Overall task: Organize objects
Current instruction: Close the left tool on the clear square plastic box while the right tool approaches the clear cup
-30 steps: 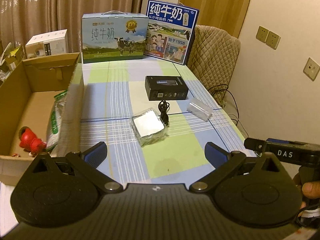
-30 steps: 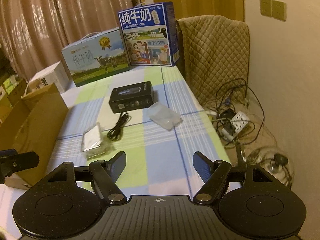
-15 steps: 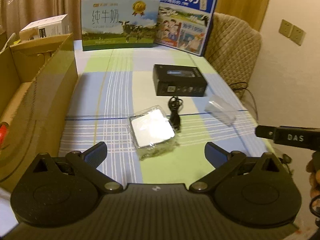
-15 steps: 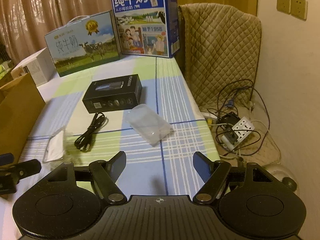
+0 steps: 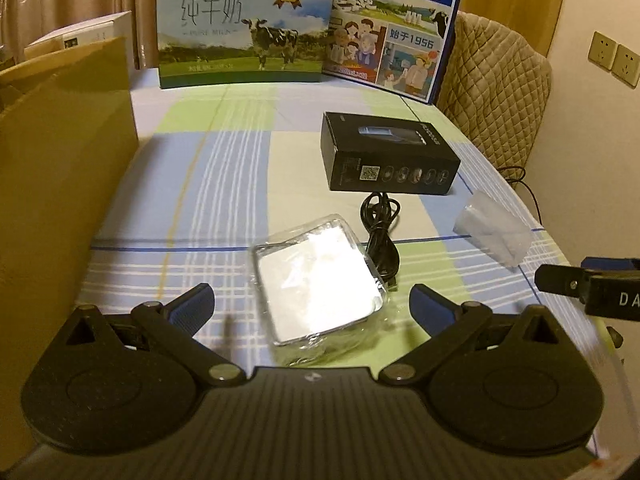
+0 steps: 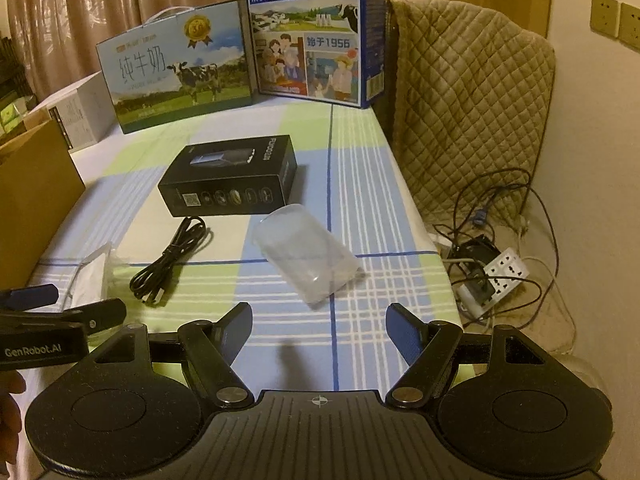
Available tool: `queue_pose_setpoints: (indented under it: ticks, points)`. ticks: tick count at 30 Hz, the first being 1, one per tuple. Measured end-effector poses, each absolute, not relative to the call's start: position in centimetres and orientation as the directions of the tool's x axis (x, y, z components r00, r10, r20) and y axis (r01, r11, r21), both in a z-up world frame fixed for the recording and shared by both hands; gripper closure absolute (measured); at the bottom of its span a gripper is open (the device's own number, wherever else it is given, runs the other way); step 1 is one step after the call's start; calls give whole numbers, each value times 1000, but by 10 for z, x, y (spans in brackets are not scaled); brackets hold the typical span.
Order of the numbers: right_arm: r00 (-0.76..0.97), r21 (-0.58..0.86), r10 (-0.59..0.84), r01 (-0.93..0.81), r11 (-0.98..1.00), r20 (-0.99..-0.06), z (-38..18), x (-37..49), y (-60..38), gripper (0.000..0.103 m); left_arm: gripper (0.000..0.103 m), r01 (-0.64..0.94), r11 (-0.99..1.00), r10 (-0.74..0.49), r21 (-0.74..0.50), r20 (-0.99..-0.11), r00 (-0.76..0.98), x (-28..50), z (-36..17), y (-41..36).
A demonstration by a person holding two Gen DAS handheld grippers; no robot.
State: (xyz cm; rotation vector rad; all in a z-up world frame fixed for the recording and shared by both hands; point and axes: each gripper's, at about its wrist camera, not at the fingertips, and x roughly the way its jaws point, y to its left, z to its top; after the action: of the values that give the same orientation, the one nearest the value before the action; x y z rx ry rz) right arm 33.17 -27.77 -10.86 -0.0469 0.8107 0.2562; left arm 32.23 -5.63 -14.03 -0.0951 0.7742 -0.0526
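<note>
So far left there's a big cardboard box (image 5: pixel 68 168) sitting along the edge of the checked tablecloth (image 5: pixel 224 184). Next to it, the left gripper (image 5: pixel 312 308) hangs over the near end of the table with its jaws spread wide and nothing in them, though the white pad wrapped in clear plastic (image 5: pixel 320 280) lies right in front, roughly between the two fingers without touching either. Just right of that packet is a coiled black cable (image 5: pixel 380 236), and behind the cable a flat black product box (image 5: pixel 388 156). At the back stand two milk cartons, the light one with a cow (image 5: pixel 244 28) and the blue one (image 5: pixel 396 28). Further right lies a clear plastic case (image 6: pixel 308 256) on its side, and the right gripper (image 6: pixel 320 328) is over the cloth just short of it, jaws also wide apart and empty. Off the table's right edge are a quilted chair cover (image 6: pixel 472 96) and a power strip (image 6: pixel 508 268) in tangled wires on the floor.
</note>
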Motion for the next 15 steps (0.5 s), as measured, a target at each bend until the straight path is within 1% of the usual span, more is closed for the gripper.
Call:
queue_pose_setpoints:
  ticks: [2,4,8,9,10,12,15]
  points:
    - [663,44,208,-255,966,-719,-110,335,-275,32,1,14,995,-78,-97,-700,710,326,-144,-59]
    - [667,25,206,-270,962,-716,-111,338,-272,32,6,13,996,-70,-87,-701,709,328,-147,-59]
    - [674,-12,205,-302,953,-710,-115,344,-267,32,20,33,994,-99,-107,-707,700,329,-148,-57]
    - [677,-21,204,-309,951,-707,-116,346,-266,32,28,38,993,-106,-111,-709,697,330,-149,-57]
    - [679,-30,205,-317,948,-705,-117,347,-265,32,32,44,992,-115,-117,-714,690,330,-149,-56]
    - [682,-49,204,-332,942,-702,-119,351,-263,32,37,44,991,-120,-124,-718,686,329,-149,-54]
    - [689,-83,199,-353,932,-696,-122,358,-258,31,39,51,990,-129,-129,-724,677,327,-148,-50]
